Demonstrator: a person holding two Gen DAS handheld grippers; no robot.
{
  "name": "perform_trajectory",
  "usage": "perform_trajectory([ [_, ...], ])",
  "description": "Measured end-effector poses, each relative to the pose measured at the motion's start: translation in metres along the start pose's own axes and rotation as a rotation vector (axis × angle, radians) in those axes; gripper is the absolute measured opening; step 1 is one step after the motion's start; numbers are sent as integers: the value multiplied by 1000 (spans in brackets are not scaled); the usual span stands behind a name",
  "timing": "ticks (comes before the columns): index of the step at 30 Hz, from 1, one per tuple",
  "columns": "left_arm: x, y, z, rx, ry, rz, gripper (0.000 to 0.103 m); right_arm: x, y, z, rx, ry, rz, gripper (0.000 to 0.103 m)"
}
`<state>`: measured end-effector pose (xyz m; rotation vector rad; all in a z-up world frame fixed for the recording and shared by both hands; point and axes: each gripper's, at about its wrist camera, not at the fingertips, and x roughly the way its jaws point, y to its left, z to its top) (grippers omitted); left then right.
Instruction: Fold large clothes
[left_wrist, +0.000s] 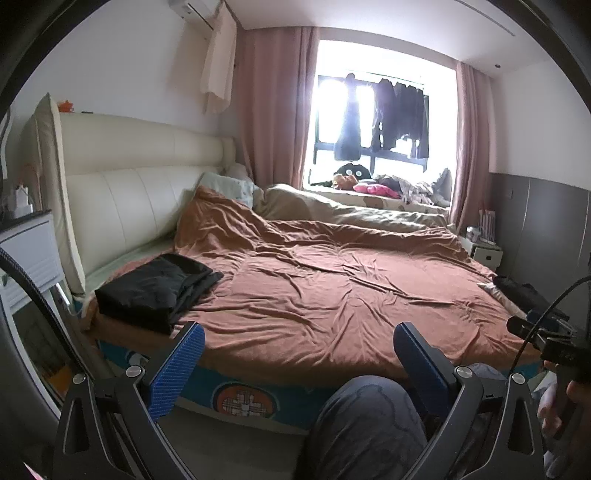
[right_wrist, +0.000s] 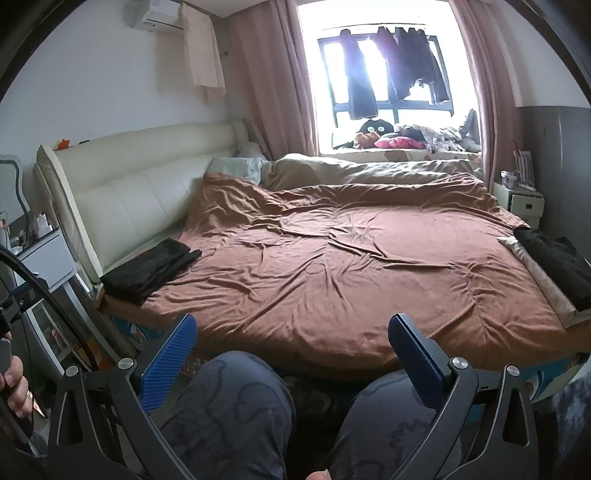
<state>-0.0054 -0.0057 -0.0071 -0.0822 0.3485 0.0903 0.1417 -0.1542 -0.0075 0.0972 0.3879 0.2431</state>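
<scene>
A folded black garment (left_wrist: 155, 288) (right_wrist: 147, 267) lies at the bed's left front corner, near the cream headboard. Another dark garment (right_wrist: 557, 262) (left_wrist: 524, 291) lies bunched on a pale cloth at the bed's right edge. A wrinkled rust-brown duvet (left_wrist: 332, 288) (right_wrist: 332, 258) covers the bed between them. My left gripper (left_wrist: 297, 343) is open with nothing between its blue pads, held in front of the bed's near edge. My right gripper (right_wrist: 291, 338) is also open and empty, above the person's knees (right_wrist: 229, 406).
A white bedside cabinet (left_wrist: 29, 254) stands at the left. A small white nightstand (right_wrist: 521, 201) sits at the far right. A beige duvet (right_wrist: 369, 168) lies at the bed's far side. Clothes hang in the window (left_wrist: 384, 114), with toys and laundry on the sill.
</scene>
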Motion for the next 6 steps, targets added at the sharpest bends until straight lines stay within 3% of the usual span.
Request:
perform_trajectory([
  [6,-8,7,3,-9,-24,2,103,-5,1,7,5,-2,-5,103],
])
